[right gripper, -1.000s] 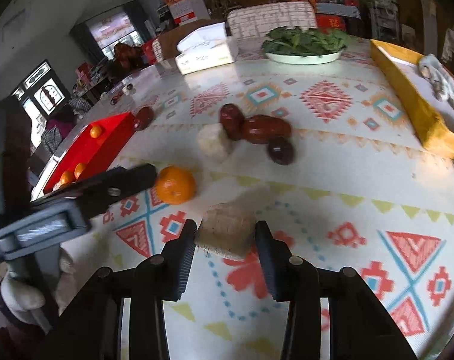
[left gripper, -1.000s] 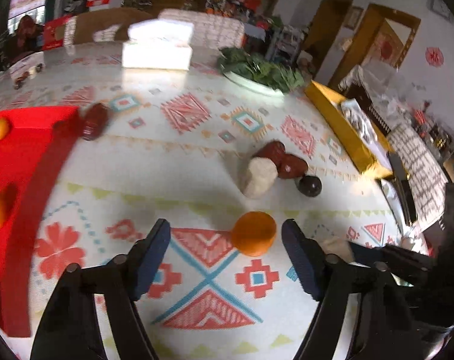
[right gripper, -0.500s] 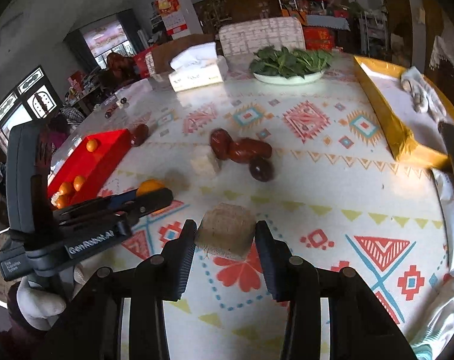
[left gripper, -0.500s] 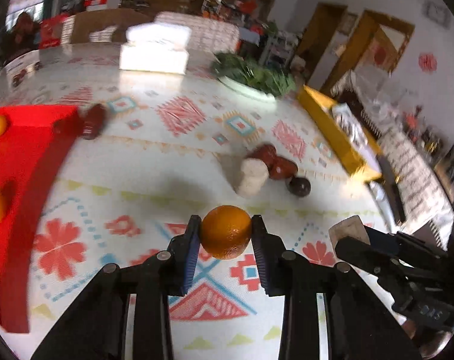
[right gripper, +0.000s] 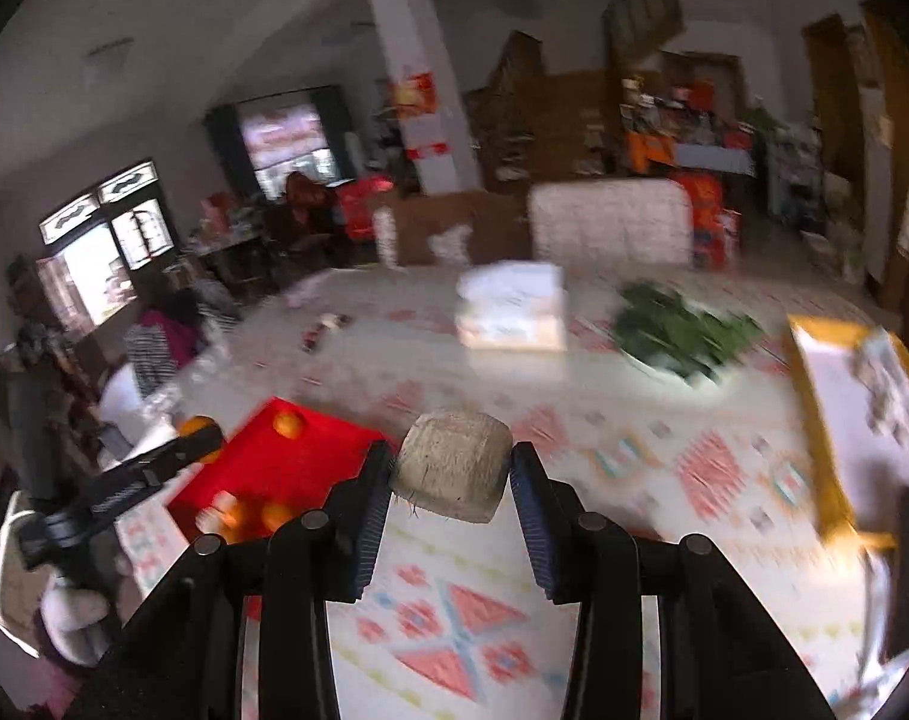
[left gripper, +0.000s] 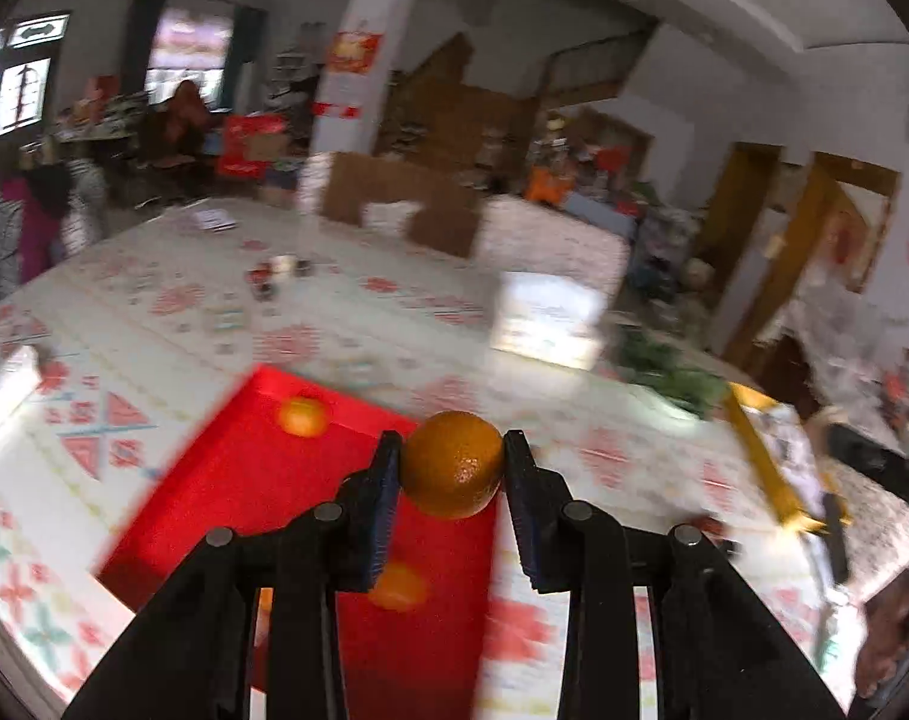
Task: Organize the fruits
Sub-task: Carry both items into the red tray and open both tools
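White tissue box (right gripper: 510, 306), plate of leafy greens (right gripper: 682, 330), yellow tray (right gripper: 814, 420) — patterned tablecloth (right gripper: 634, 456)

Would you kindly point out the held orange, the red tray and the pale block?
orange (left gripper: 452, 471): left wrist view, middle of its peel.
red tray (left gripper: 244, 480): left wrist view, bare floor of the tray.
pale block (right gripper: 454, 462): right wrist view, centre of its front face.
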`<state>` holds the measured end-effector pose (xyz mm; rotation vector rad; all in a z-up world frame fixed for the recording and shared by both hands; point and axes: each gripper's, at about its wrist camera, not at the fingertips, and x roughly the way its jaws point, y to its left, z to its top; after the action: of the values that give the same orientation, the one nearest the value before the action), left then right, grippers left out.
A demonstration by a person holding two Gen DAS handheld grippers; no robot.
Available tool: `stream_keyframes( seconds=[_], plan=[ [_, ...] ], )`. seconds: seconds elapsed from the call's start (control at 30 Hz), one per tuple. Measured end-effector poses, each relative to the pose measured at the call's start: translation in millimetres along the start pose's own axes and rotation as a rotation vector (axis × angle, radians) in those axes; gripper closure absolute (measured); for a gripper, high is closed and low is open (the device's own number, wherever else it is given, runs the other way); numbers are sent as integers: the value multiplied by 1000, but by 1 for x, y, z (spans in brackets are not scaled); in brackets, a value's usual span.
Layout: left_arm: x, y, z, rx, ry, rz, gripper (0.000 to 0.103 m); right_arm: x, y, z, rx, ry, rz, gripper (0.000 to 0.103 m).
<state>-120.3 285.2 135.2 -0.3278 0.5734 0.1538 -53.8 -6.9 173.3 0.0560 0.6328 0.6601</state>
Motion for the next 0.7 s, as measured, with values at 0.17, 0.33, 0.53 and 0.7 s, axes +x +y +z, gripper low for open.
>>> stream_keyframes(
  seconds=[0.17, 0.33, 0.53, 0.7],
  plan=[
    [44, 79, 6, -105, 85, 131, 70, 89, 54, 1, -51, 146, 99, 59],
    [74, 115, -5, -171, 173, 153, 70, 182, 99, -25, -120, 311, 131, 59],
    [87, 132, -14, -208, 205, 153, 70, 233, 114, -49, -134, 391, 126, 59],
    [83, 127, -16, -219, 199, 128, 54, 238, 118, -50, -134, 373, 123, 55]
  ],
)
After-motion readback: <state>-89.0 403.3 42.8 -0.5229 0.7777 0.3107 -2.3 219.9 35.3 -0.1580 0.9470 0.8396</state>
